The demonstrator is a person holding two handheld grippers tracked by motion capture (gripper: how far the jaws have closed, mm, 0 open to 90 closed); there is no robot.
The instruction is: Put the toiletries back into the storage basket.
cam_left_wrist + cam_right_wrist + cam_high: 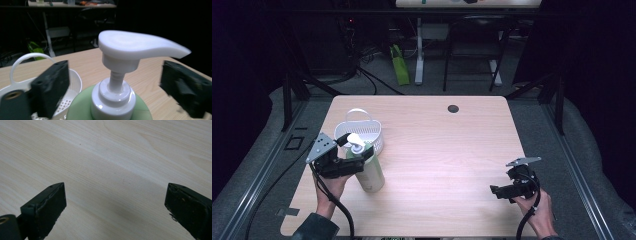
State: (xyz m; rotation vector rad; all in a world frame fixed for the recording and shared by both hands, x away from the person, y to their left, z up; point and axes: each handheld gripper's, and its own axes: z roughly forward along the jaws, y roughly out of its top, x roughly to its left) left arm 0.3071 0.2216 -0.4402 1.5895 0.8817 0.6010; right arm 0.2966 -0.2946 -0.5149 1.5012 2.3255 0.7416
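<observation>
High view: a green pump bottle (370,172) stands upright on the tabletop (447,150), touching a white basket (362,132). Left gripper (362,152) fingers (53,82) flank its pump, open, not touching; right gripper (496,191) fingers gape over bare wood.

pump bottle (371,172): pale green body, white collar and white pump head (135,46); stands upright on the light wood surface (447,150), left of middle, toward the near edge. pump head broad and flat, its spout tapering to a point; ribbed stem exposed between head and collar, so the pump sits raised. in the left gripper view the neck lies between the two black pads, clear of both. bottle stands just beside a white perforated basket (362,131) with a hoop handle, which sits behind it.
</observation>
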